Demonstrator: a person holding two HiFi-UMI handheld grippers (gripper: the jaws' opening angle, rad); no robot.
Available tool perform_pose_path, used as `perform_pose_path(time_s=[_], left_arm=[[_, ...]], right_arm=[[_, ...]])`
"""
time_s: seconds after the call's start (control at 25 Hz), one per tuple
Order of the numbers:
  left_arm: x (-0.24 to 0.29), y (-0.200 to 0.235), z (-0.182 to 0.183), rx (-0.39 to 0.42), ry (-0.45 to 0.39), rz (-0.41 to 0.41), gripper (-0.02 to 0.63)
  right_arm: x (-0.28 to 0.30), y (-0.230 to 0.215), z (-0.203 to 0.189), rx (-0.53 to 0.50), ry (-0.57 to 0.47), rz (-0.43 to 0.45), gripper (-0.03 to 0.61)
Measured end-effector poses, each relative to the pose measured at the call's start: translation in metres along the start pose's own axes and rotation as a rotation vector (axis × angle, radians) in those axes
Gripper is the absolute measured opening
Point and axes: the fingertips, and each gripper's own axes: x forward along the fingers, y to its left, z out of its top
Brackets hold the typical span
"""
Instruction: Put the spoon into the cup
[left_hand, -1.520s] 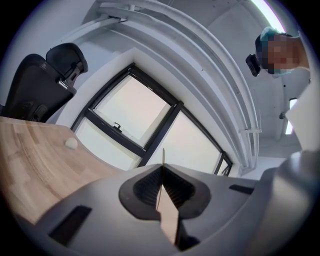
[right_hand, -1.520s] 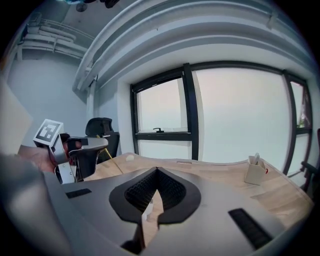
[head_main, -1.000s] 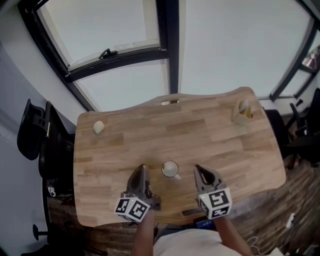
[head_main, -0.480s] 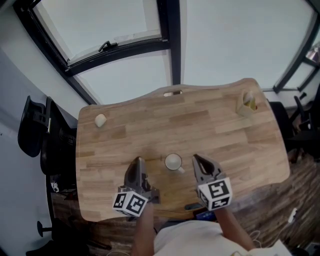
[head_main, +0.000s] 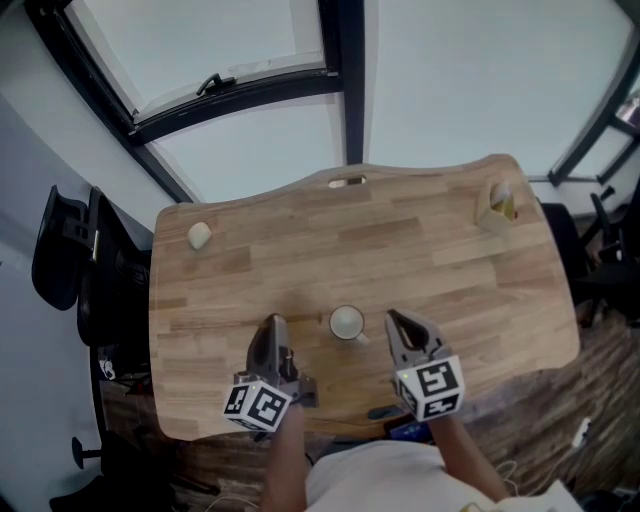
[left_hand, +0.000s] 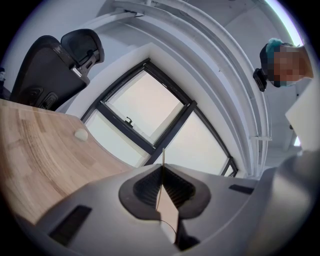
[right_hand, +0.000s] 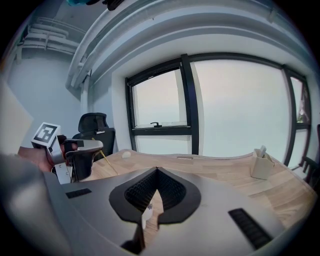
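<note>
A white cup (head_main: 346, 323) stands on the wooden table (head_main: 420, 260) near its front edge, between my two grippers. My left gripper (head_main: 272, 324) hovers just left of the cup, pointing level, shut on a thin wooden spoon. In the left gripper view the spoon (left_hand: 163, 159) shows edge-on as a slim sliver sticking out past the closed jaws of the left gripper (left_hand: 162, 169). The right gripper view shows that spoon (right_hand: 109, 163) slanting down from the left gripper (right_hand: 86, 146). My right gripper (head_main: 394, 320) is right of the cup, its jaws together at the tips (right_hand: 156, 170), holding nothing.
A small pale round object (head_main: 199, 236) lies at the table's far left. A light box holder (head_main: 495, 208) stands at the far right corner. A black office chair (head_main: 62, 250) is left of the table. Large windows lie beyond the far edge.
Only the head view has shifted a little. Both grippers and the cup keep their places.
</note>
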Motion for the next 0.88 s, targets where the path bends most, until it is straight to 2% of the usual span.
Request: perform_pose_path(time_s=[0.32, 0.88], left_arm=[[0.001, -0.001, -0.004, -0.086, -0.019, -0.015, 0.003], [0.005, 0.006, -0.028, -0.103, 0.03, -0.001, 0.003]], right_arm=[[0.005, -0.001, -0.01, 0.003, 0.021, 0.012, -0.003], [0.007, -0.002, -0.027, 0.002, 0.067, 0.04, -0.003]])
